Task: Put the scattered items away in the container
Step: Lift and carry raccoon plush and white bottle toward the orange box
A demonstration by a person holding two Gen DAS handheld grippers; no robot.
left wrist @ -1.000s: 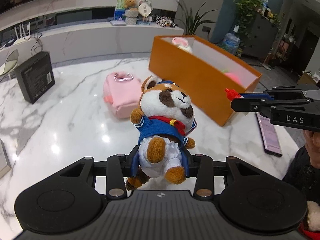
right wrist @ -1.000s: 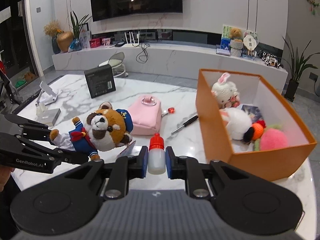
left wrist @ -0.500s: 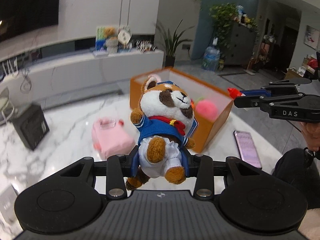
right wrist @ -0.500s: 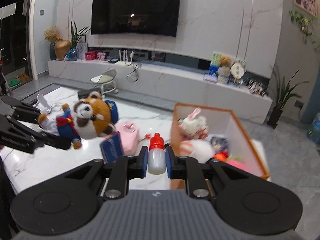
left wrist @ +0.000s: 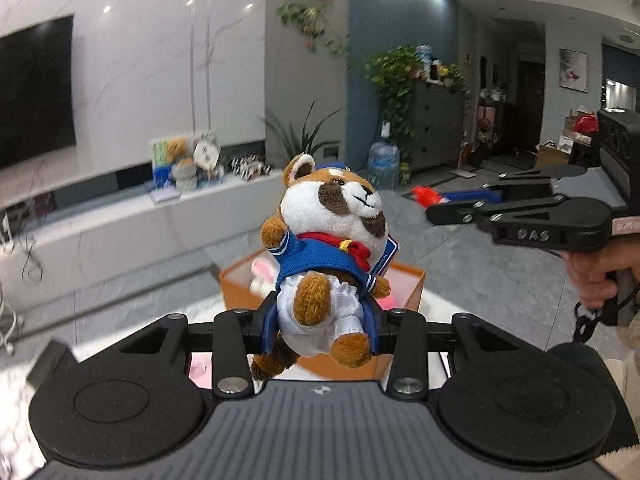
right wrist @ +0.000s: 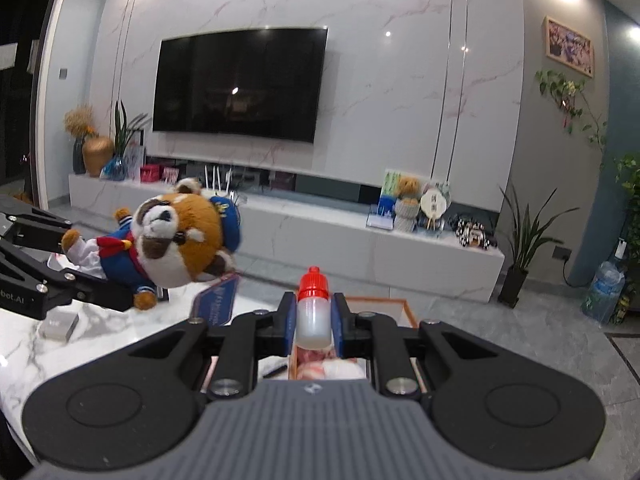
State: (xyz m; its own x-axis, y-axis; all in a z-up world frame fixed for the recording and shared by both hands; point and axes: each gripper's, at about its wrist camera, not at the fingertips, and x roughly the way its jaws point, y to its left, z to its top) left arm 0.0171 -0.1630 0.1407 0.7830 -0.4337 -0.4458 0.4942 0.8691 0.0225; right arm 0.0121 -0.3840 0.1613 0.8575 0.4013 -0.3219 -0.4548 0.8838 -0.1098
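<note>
Left gripper point(left wrist: 322, 320) is clamped on the plush raccoon point(left wrist: 328, 256) at its white shorts, centre frame, head up; the orange box point(left wrist: 400, 280) sits just behind and below; right gripper point(right wrist: 314, 320) pinches the red-capped bottle point(right wrist: 314, 312) upright, low centre, box rim point(right wrist: 380, 300) peeking beyond.

Left wrist view: sits behind the left gripper point(left wrist: 320, 320), looks forward along its fingers, tilted up toward the room's plant corner; the right gripper point(left wrist: 432, 204) enters at right. Right wrist view: same mounting behind the right gripper, faces the TV point(right wrist: 240, 84) wall. Shared: plush raccoon point(left wrist: 332, 240), orange box point(left wrist: 404, 280) below the fingers, low white console point(right wrist: 360, 240).
</note>
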